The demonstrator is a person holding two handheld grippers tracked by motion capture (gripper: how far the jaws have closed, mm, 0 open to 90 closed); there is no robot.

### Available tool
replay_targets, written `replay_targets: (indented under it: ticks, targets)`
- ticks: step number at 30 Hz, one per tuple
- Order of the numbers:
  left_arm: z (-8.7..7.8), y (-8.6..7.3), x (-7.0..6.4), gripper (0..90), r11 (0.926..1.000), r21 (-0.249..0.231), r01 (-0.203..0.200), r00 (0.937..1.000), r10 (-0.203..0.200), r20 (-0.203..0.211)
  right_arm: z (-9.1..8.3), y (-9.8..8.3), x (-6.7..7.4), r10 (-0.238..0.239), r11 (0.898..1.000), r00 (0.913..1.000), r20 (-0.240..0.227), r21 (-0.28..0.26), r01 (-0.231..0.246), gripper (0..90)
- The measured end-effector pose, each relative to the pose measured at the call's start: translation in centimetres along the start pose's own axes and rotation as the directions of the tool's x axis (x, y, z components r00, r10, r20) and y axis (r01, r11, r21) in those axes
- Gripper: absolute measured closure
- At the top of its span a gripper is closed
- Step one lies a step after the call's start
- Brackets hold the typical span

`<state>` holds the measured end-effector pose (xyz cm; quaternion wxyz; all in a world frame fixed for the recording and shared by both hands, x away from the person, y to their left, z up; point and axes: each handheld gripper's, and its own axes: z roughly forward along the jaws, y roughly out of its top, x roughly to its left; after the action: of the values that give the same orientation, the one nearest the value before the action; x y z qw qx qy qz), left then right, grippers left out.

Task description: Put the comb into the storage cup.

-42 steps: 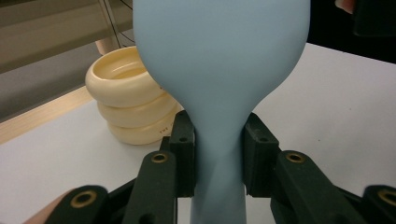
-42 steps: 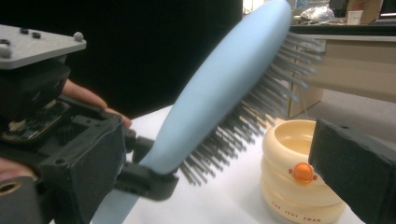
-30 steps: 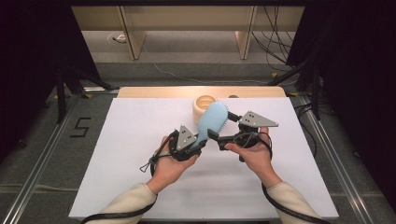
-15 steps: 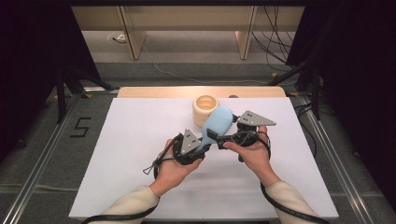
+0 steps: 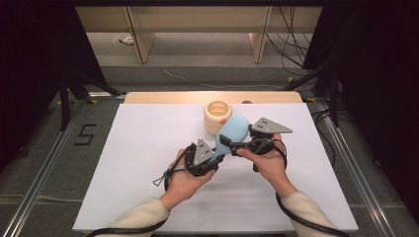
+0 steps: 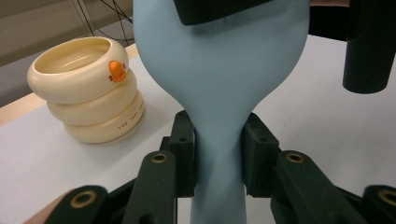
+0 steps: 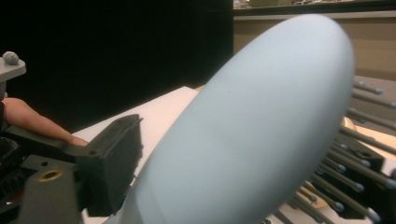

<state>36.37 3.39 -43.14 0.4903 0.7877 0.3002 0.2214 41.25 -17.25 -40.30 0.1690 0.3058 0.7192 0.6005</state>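
Brush (image 5: 231, 134), pale blue, smooth and matte, paddle-shaped with rounded head and slim neck, held above white tabletop (image 5: 138, 163). Left gripper (image 5: 213, 157) clamped on neck, black pads pressing both sides. Right gripper (image 5: 240, 144) just closing around head, one pad apart from it, grip impossible to tell. Bristles (image 7: 355, 168) thin, grey, ball-tipped. Glossy cream ringed cup (image 5: 218, 116) with orange duck bill just beyond.

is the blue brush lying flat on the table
No, the left tongs clamp the handle of the blue brush, holding it up off the table.

right gripper (image 5: 240, 144) fingers closing around hairbrush (image 5: 231, 134)
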Motion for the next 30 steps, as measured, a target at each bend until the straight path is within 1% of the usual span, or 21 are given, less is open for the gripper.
replay_targets:
  ticks: [3, 9, 13, 16, 19, 24, 26, 28, 29, 30]
  targets:
    - [0.0, -0.1, 0.0, 69.1, 1.0000, 0.000, 0.003, 1.0000, -0.003, 0.001, -0.1, 0.0, 0.0, 0.016, 1.000, 0.9998, -0.008, -0.002, -0.016, 25.8]
    - [0.1, -0.1, 0.0, 69.1, 1.0000, 0.002, 0.004, 1.0000, -0.004, 0.001, -0.1, -0.1, 0.0, 0.046, 0.999, 0.9988, -0.018, -0.001, -0.046, 30.9]
    - [0.3, -0.2, 0.0, 68.9, 1.0000, 0.006, 0.003, 1.0000, -0.003, 0.002, -0.1, 0.0, 0.2, 0.053, 0.998, 0.9984, -0.021, 0.019, -0.053, 34.2]
    - [0.2, -0.2, 0.1, 68.9, 1.0000, 0.005, -0.001, 1.0000, 0.001, 0.002, -0.2, 0.1, 0.4, 0.056, 0.998, 0.9981, -0.028, 0.020, -0.055, 36.6]
    - [0.3, -0.2, 0.1, 68.8, 1.0000, 0.006, -0.005, 1.0000, 0.005, 0.002, -0.3, 0.3, 0.5, 0.075, 0.997, 0.9965, -0.038, 0.013, -0.074, 40.0]
    - [0.3, -0.2, 0.1, 68.7, 0.9999, 0.007, -0.009, 1.0000, 0.009, 0.002, -0.4, 0.5, 0.8, 0.074, 0.997, 0.9962, -0.047, 0.011, -0.073, 43.8]
    - [0.3, -0.1, 0.1, 68.5, 0.9999, 0.003, -0.013, 0.9999, 0.013, 0.000, -0.4, 0.6, 1.0, 0.075, 0.997, 0.9956, -0.057, 0.012, -0.074, 45.8]
    - [0.3, -0.1, 0.1, 67.8, 0.9999, -0.003, -0.012, 0.9999, 0.012, -0.002, -0.4, 0.6, 1.1, 0.071, 0.997, 0.9956, -0.061, 0.010, -0.070, 47.8]
    - [0.3, -0.1, 0.1, 67.6, 0.9999, -0.004, -0.015, 0.9999, 0.015, -0.001, -0.4, 0.7, 1.3, 0.068, 0.998, 0.9951, -0.071, 0.007, -0.068, 48.9]
    - [0.2, 0.0, 0.1, 67.1, 0.9998, -0.010, -0.017, 0.9999, 0.017, 0.001, -0.5, 0.8, 1.4, 0.054, 0.999, 0.9963, -0.067, 0.004, -0.054, 49.3]
